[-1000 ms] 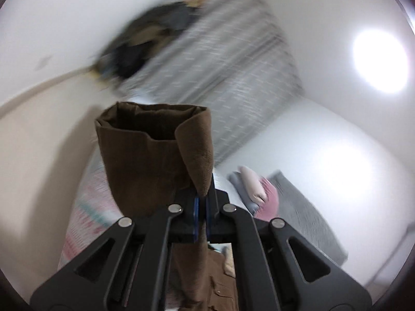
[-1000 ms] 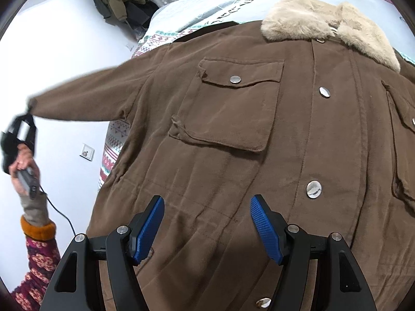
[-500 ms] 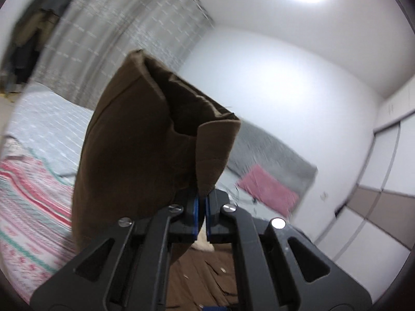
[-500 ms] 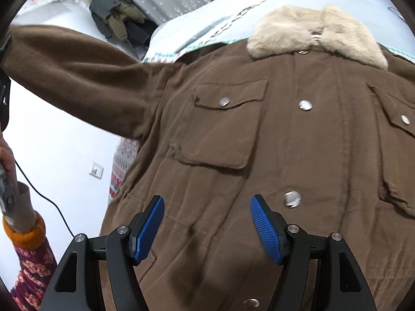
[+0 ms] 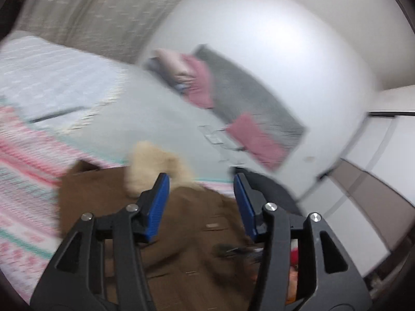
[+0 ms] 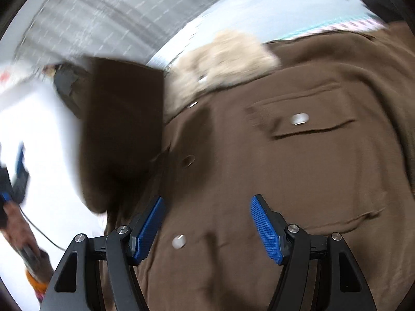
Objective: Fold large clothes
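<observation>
Left gripper (image 5: 201, 202): jaws opening, nothing lying between pads.
Sleeve (image 6: 122, 140): hanging loose at left over the coat front, blurred.
Coat (image 6: 298, 176): lying spread, front up, on bed (image 5: 52, 83); fur collar (image 6: 223, 59) at far end.
Right gripper (image 6: 207, 229): standing wide, hovering over coat, gripping nothing.

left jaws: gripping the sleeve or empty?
Empty and opening: nothing sits between the left gripper pads; the sleeve hangs free over the coat.

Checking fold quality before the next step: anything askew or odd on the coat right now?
The sleeve is not flat: it hangs in mid-air beside the fur collar, blurred, off the brown coat. The left gripper is opening with nothing between its fingers. Nothing looks damaged.
</observation>
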A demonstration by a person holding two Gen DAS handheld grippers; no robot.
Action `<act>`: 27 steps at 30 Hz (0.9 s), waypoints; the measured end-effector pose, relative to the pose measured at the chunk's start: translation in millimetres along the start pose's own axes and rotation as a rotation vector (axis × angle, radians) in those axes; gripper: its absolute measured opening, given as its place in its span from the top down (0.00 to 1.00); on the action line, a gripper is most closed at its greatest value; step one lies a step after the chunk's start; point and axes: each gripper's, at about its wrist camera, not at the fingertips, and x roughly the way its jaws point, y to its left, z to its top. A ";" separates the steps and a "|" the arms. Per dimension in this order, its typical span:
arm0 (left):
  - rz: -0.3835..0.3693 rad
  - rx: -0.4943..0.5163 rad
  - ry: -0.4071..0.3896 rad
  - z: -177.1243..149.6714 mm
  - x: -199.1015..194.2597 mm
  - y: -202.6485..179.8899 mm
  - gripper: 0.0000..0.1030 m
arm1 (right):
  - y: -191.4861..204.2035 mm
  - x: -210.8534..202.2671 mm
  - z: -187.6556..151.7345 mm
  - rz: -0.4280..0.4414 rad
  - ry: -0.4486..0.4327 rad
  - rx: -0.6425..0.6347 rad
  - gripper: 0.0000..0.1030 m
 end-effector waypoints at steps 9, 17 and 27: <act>0.373 -0.002 0.185 -45.9 46.6 79.5 0.49 | 7.2 20.5 50.4 -0.032 -0.009 0.010 0.32; 0.438 -0.010 0.208 -49.9 65.8 92.8 0.49 | 20.6 66.0 78.9 -0.118 0.087 -0.115 0.92; 0.517 0.112 0.295 -55.6 87.2 102.5 0.49 | 15.5 -33.1 25.7 -0.273 0.177 -0.324 0.81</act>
